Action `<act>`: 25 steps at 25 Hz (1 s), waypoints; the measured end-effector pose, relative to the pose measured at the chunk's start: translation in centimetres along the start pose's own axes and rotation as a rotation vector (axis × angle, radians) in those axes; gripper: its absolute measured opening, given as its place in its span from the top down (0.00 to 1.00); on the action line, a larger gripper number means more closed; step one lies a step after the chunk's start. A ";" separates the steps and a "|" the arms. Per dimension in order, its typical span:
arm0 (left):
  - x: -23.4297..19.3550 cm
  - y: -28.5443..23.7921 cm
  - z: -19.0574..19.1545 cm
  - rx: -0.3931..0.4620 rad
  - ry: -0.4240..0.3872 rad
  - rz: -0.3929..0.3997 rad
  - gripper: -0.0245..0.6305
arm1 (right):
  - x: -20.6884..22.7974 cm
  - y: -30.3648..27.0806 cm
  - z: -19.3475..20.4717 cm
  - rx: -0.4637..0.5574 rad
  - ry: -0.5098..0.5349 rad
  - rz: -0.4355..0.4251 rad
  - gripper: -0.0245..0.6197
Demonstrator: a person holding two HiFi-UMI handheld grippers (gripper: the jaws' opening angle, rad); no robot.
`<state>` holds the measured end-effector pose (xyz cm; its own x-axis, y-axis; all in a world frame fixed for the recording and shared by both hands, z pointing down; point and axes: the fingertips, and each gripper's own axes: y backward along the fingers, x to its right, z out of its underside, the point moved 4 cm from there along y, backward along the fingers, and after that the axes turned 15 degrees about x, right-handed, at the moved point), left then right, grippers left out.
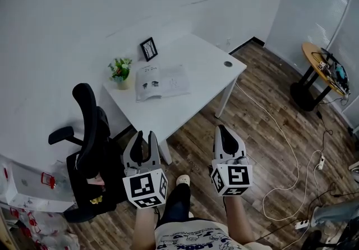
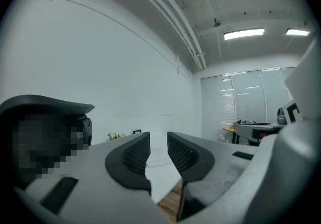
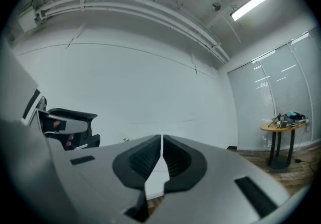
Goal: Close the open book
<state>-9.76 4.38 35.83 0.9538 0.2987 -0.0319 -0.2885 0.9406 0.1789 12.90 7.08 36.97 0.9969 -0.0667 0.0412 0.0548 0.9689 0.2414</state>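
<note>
I count two claws, one open book, one counter, one potted plant, one small picture frame, one black office chair and one round side table. My left claw (image 1: 145, 138) hangs over the wooden floor (image 1: 269, 131) in front of the counter (image 1: 207, 69), its jaws a narrow gap apart with nothing between them. In the left gripper view (image 2: 158, 140) only the pale counter top shows through that gap. My right claw (image 1: 222, 129) hangs beside it, jaws drawn together at the tips and empty (image 3: 161, 140). The book (image 1: 162, 82) lies open and flat on the left half of the counter, pages up, well apart from both claws. Its spread runs lengthwise from the plant (image 1: 120, 70) at the counter's left corner toward the counter's middle, and the frame (image 1: 148, 49) stands just behind it against the wall. The print and pictures on the pages are too small to read, and I cannot pick the book out in either gripper view. The chair (image 1: 90, 148) stands left of the counter, its lower part cut across by my left claw's marker cube. The side table (image 1: 317, 55) stands far right, with clutter on it that I cannot identify. White cables trail over the floor (image 1: 291, 148).
</note>
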 end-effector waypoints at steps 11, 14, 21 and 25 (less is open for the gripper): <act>-1.8 -9.9 1.5 0.001 0.013 0.000 0.83 | 2.4 -9.5 1.7 0.002 0.012 0.012 0.91; -2.5 -12.4 1.7 0.005 0.013 -0.008 0.83 | 2.8 -12.3 1.9 0.007 0.013 0.005 0.91; -4.3 -17.0 2.6 0.002 0.016 -0.036 0.83 | 3.0 -17.8 3.1 0.006 0.013 -0.028 0.91; -4.9 -19.1 3.6 -0.011 0.013 -0.055 0.83 | 3.3 -20.3 4.1 0.001 0.008 -0.045 0.91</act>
<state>-8.65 -15.65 36.11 0.9671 0.2486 -0.0544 -0.2368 0.9573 0.1660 14.86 -13.77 36.15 0.9939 -0.1083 0.0229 0.0995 0.9647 0.2438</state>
